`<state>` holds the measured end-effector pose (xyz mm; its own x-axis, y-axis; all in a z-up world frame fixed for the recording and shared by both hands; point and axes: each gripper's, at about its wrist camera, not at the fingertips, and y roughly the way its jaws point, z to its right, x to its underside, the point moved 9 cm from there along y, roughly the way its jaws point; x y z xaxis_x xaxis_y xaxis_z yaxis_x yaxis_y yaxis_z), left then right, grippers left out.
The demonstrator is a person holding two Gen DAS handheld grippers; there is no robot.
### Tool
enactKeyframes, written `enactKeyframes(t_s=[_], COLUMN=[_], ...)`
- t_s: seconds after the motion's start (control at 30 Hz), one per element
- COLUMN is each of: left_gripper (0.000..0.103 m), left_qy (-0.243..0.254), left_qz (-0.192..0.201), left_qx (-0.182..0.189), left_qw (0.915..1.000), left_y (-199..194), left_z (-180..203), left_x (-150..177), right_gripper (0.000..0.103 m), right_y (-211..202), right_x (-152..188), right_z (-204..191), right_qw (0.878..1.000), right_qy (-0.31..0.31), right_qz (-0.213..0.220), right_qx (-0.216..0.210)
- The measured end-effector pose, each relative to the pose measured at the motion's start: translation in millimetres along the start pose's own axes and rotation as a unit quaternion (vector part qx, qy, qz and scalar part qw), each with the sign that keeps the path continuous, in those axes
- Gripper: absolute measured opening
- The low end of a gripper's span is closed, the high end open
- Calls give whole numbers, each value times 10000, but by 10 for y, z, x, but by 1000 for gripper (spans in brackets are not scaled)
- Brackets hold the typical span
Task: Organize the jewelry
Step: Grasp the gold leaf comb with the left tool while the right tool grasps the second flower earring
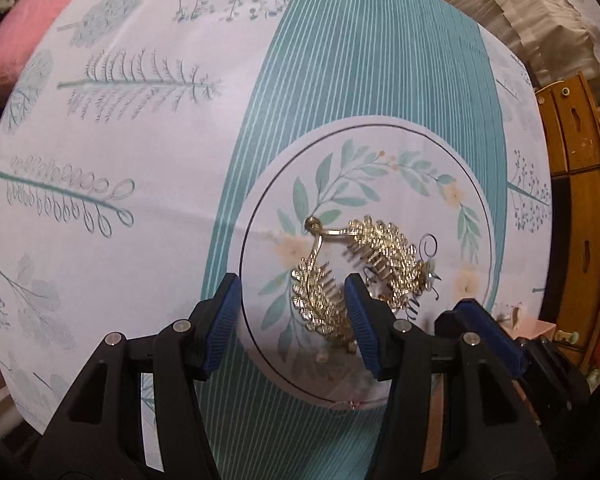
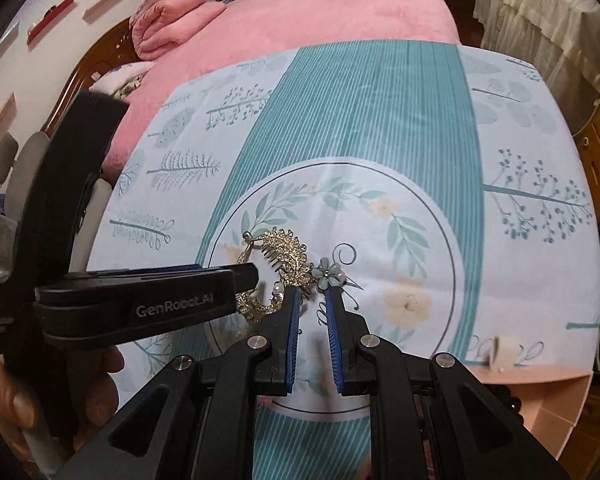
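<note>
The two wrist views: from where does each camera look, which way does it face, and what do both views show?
Left wrist view: sits on the left hand-held gripper, looks steeply down at the gold leaf hair clip on the printed cloth; its own fingers show.
Right wrist view: sits on the right hand-held gripper, looks down and forward over the cloth toward the pink bed; its fingers, the left gripper and a hand show.
Shared: the clip, the blue flower pin, the cloth's circle print.

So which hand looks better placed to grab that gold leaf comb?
Probably the left: the left gripper hangs open with one leaf of the gold comb between its fingers, while the right gripper, nearly closed, faces the flower pin.
</note>
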<state>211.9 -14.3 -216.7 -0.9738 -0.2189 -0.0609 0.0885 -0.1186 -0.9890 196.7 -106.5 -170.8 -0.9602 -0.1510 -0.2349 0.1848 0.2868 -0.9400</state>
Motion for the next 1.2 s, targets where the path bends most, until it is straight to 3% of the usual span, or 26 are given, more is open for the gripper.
enactKeyframes(t_s=[0.27,0.43,0.47,0.57,0.63,0.77,0.93,1.2], left_gripper=[51,51,51,51,51,51,51,57], left_qy=[283,155,157,214,249,336,300,482], left_qz=[-77,-196,-190,-146,-137,-186,-216,-136], left_qx=[-477,-317,-276,-249,-237,-200,-214,-380], left_qw=[9984,9992,9993,9994,9993,9991,9991,9980], left_y=[41,7,-8,-59,-70,-54,-9,10], left_z=[-60,-221,-227,-240,-216,-187,-177,-180], left_x=[-15,-31,-33,-30,-25,34,63,117], right_gripper=[14,14,15,36,36,36,16,14], right_y=[78,88,90,124,152,234,359,151], right_x=[21,27,29,11,-3,-61,-50,-38], right_z=[50,45,34,21,8,7,12,89], right_qw=[9999,9999,9999,9998,9996,9989,9977,9994], right_qy=[-15,-82,-98,-143,-164,-200,-287,-27], right_qz=[-35,-57,-68,-45,-37,-3,-111,116], right_qx=[95,82,80,165,215,416,606,335])
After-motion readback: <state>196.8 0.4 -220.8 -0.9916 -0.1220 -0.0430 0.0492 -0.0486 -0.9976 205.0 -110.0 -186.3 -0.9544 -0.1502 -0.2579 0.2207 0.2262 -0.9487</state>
